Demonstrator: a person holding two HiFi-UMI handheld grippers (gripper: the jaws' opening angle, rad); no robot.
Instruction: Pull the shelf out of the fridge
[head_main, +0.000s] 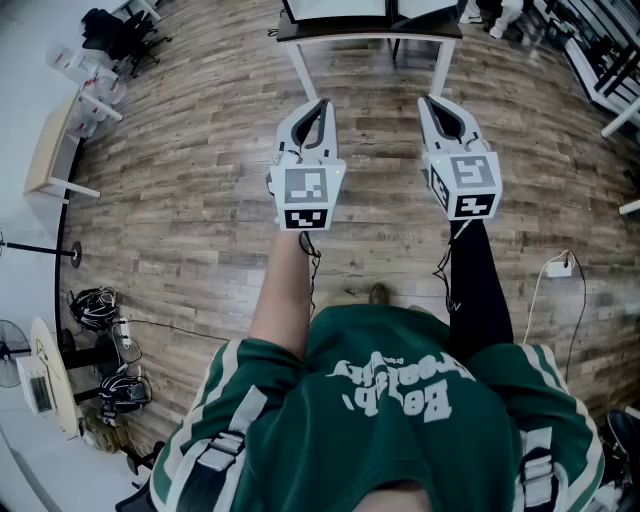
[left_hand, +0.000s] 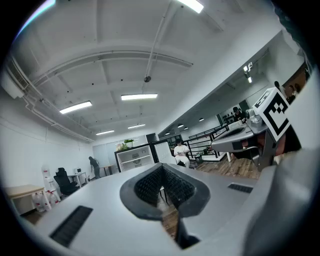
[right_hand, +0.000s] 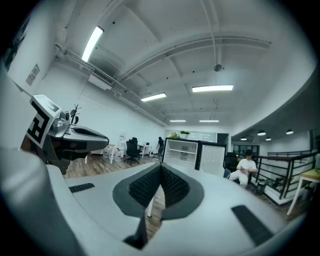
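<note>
Fridge (right_hand: 181, 151) stands well ahead of right hand-held gripper (right_hand: 161, 169).

I stand in a big open-plan office or lab hall, surely not a home: the wooden plank floor (head_main: 180, 200) runs wide, and at the side there are light desks (head_main: 50, 150) and black office chairs (right_hand: 132, 148). Above me the ceiling is bare and white, with long strip lights (right_hand: 212, 88) and open pipes (right_hand: 80, 62). A person in white (right_hand: 245, 167) sits near a black railing (right_hand: 287, 172), and a table with white legs (head_main: 299, 72) stands just ahead of me.
</note>
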